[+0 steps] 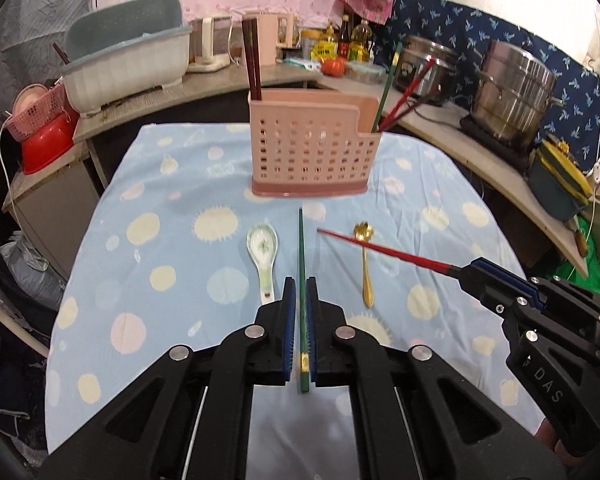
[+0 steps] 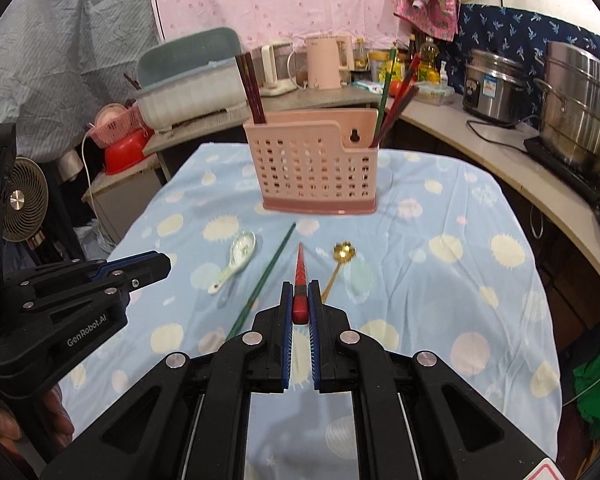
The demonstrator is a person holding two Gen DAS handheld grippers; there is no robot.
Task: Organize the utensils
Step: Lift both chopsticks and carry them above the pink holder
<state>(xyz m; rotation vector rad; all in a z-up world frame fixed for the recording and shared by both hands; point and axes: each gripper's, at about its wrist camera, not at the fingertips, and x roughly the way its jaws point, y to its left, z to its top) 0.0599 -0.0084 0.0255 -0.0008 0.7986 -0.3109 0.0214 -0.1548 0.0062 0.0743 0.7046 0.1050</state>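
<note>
A pink perforated utensil holder (image 1: 314,152) (image 2: 320,168) stands at the far middle of the table, with dark brown chopsticks in its left slot and green and red ones in its right. My left gripper (image 1: 300,292) is shut on a green chopstick (image 1: 301,248) that points toward the holder, lifted off the cloth. My right gripper (image 2: 300,292) is shut on a red chopstick (image 2: 301,268) (image 1: 380,249), also raised. On the cloth lie a white ceramic spoon (image 1: 263,250) (image 2: 236,258) and a gold spoon (image 1: 365,264) (image 2: 338,264).
The table carries a light blue dotted cloth (image 1: 172,240). Behind it a counter holds a dish rack (image 1: 128,56), kettles (image 2: 324,62), bottles, a rice cooker (image 2: 490,86) and a steel pot (image 1: 512,96). A small fan (image 2: 22,200) stands at the left.
</note>
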